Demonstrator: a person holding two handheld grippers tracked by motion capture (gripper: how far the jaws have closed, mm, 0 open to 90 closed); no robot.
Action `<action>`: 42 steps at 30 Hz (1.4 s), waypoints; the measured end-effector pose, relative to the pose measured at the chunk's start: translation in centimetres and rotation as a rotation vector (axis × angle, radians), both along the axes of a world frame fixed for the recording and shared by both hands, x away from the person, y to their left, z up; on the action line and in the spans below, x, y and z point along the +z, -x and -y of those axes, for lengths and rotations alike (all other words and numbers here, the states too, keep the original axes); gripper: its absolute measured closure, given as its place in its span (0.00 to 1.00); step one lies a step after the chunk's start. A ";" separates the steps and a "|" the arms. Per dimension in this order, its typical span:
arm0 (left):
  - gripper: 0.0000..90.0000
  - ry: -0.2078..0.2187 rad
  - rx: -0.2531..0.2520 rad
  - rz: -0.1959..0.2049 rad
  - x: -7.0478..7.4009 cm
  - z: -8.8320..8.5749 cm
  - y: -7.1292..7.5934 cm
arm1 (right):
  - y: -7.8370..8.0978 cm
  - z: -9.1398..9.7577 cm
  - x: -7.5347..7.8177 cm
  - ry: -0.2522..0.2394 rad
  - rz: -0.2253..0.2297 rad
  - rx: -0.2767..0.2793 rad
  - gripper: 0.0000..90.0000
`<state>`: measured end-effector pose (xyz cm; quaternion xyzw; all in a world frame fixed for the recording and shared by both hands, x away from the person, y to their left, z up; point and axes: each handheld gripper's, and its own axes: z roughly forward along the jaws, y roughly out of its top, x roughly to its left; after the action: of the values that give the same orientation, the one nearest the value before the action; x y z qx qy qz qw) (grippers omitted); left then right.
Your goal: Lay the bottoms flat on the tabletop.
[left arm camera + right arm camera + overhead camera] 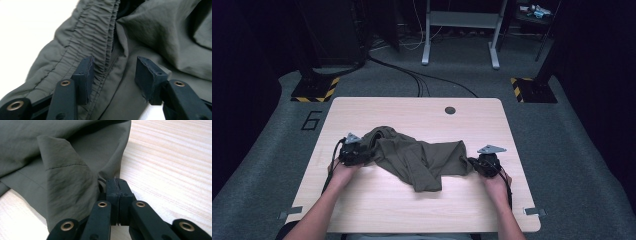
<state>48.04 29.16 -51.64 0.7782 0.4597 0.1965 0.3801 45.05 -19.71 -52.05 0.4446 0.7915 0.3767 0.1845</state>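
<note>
Left gripper (113, 75) fingers apart, right gripper (117, 192) fingers together.

A crumpled olive-green thin fabric garment (417, 157) with a gathered elastic waistband (92, 37) lies bunched across the middle of the light wooden bench (377, 205), nearer its front edge, folds overlapping.

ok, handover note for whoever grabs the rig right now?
Left gripper: open, jaws either side of the elastic waistband, not clamped yet.
Right gripper: shut on the garment's edge.
The olive garment lies crumpled mid table, between both grippers.
Done: right side gripped.
Left: close the left gripper on the waistband, then probably lift, spread flat and fold.
</note>
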 end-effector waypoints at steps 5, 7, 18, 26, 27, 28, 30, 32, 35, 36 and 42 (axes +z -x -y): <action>0.54 0.033 0.024 0.016 -0.3 0.4 -1.4 | -0.6 0.8 -0.1 0.017 0.022 -0.014 0.99; 0.55 0.033 0.023 0.018 -0.4 0.6 -2.1 | -1.1 1.1 -0.1 0.027 0.023 -0.020 0.99; 0.48 0.048 0.003 -0.003 0.1 1.0 -3.0 | -1.5 2.0 0.7 0.009 0.053 -0.093 0.81; 0.44 0.095 0.016 -0.015 2.0 0.1 -1.5 | -0.4 0.8 3.5 -0.078 0.091 -0.087 0.74; 0.43 0.098 0.009 -0.021 2.5 -0.1 -1.2 | -0.2 -0.1 3.9 -0.081 0.097 -0.060 0.73; 0.42 0.098 0.009 -0.021 2.5 -0.1 -1.2 | -0.2 -0.1 3.9 -0.081 0.097 -0.060 0.73; 0.42 0.091 -0.002 -0.005 2.8 -0.3 -0.7 | -0.2 -1.7 4.1 -0.094 0.086 -0.023 0.71; 0.42 0.074 -0.006 0.002 2.9 -0.4 -0.2 | -0.3 -2.1 4.1 -0.092 0.084 -0.012 0.70; 0.42 0.077 -0.005 0.007 2.9 -0.7 0.3 | -0.4 -3.9 4.0 -0.097 0.076 0.031 0.69; 0.42 0.071 -0.006 0.003 2.9 -0.8 0.5 | -0.4 -4.3 4.0 -0.098 0.072 0.041 0.68; 0.43 0.087 -0.002 -0.010 2.9 -1.2 1.0 | -0.5 -8.0 3.5 -0.096 0.045 0.130 0.66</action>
<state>47.02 30.40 -48.72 0.7623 0.4689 0.1721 0.4115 45.58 -11.66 -48.51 0.3920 0.7953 0.4353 0.1561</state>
